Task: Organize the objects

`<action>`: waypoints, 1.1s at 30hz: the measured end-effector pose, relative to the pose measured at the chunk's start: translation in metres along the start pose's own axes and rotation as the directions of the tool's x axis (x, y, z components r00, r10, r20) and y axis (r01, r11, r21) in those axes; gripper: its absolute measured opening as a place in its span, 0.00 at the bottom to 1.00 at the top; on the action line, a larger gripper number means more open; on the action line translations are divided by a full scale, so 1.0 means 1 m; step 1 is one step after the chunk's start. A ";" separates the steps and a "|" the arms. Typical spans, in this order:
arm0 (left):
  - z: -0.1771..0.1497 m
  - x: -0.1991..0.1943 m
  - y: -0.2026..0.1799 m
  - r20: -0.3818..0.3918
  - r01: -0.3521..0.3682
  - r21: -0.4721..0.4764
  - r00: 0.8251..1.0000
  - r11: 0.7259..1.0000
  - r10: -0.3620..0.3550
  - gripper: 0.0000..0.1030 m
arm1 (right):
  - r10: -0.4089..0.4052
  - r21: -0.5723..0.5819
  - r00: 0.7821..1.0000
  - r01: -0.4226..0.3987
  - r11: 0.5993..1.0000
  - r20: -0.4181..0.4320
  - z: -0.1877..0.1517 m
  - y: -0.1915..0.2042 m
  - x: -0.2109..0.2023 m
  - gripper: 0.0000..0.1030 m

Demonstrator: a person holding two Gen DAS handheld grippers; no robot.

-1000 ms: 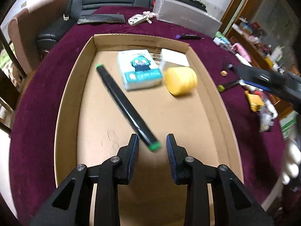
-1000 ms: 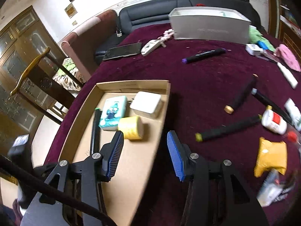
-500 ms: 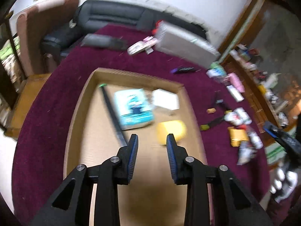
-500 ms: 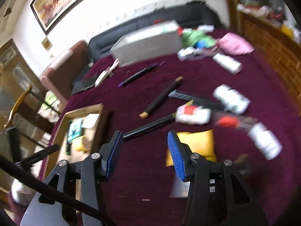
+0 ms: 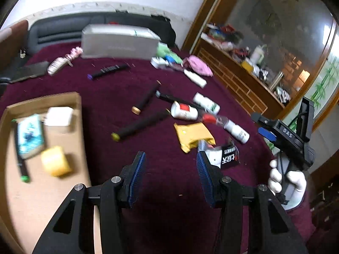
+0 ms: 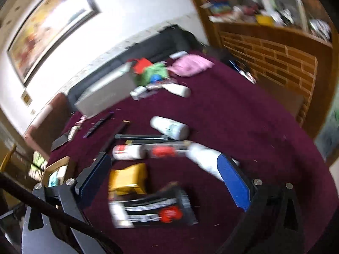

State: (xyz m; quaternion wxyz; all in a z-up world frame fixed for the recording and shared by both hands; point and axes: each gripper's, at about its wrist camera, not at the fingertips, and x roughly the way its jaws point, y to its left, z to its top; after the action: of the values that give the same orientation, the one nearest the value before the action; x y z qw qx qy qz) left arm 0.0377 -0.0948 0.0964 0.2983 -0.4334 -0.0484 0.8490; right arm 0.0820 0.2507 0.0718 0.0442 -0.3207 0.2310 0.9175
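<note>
My left gripper (image 5: pixel 170 175) hovers over the purple cloth just right of the cardboard tray (image 5: pixel 81 127); its jaws are opening with nothing between them. The tray holds a teal tissue pack (image 5: pixel 29 135), a yellow roll (image 5: pixel 55 163), a white box (image 5: pixel 59 116) and a green-capped marker (image 5: pixel 21 163). My right gripper (image 6: pixel 164 177) is opening wide and empty above a yellow packet (image 6: pixel 128 178) and a black packet (image 6: pixel 152 209). A white bottle (image 6: pixel 203 154) lies by its right finger. In the left wrist view the right gripper (image 5: pixel 261 124) is at the far right in a gloved hand (image 5: pixel 286 180).
Loose on the cloth lie a yellow-capped black marker (image 5: pixel 139 124), a red-labelled bottle (image 6: pixel 127 152), another white bottle (image 6: pixel 169 127) and more pens. A grey box (image 5: pixel 118 42) stands at the back. A wooden cabinet (image 6: pixel 275 59) borders the right side.
The left gripper has swung right, off the tray and towards the scattered items, and its jaws have widened. The right gripper has also swept right over the packets and opened wide.
</note>
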 end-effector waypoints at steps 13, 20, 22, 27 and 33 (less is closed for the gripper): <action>0.032 0.109 -0.009 -0.074 -0.315 0.381 0.927 0.869 0.369 0.42 | 0.059 0.078 0.998 -0.059 0.995 0.005 -0.010 -0.051 0.021 0.98; 0.026 0.135 -0.011 -0.097 -0.322 0.416 0.914 0.850 0.394 0.40 | 0.100 0.093 0.995 -0.099 0.991 -0.012 -0.013 -0.054 0.023 0.98; 0.027 0.134 -0.010 -0.130 -0.298 0.391 0.919 0.871 0.373 0.24 | 0.103 0.102 0.994 -0.100 0.990 -0.024 -0.014 -0.055 0.026 0.98; 0.010 0.116 -0.008 -0.196 -0.240 0.327 0.929 0.914 0.314 0.11 | 0.106 0.117 0.994 -0.101 0.988 -0.035 -0.014 -0.057 0.028 0.98; 0.003 0.117 -0.020 -0.176 -0.270 0.349 0.922 0.897 0.345 0.17 | 0.097 0.108 0.994 -0.093 0.990 -0.040 -0.015 -0.054 0.030 0.98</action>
State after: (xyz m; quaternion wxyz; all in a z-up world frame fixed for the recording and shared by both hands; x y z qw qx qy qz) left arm -0.0073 -0.0139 0.0223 0.2290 -0.4786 0.1942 0.8251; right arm 0.0790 0.2903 0.0222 0.0124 -0.3270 0.2955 0.8976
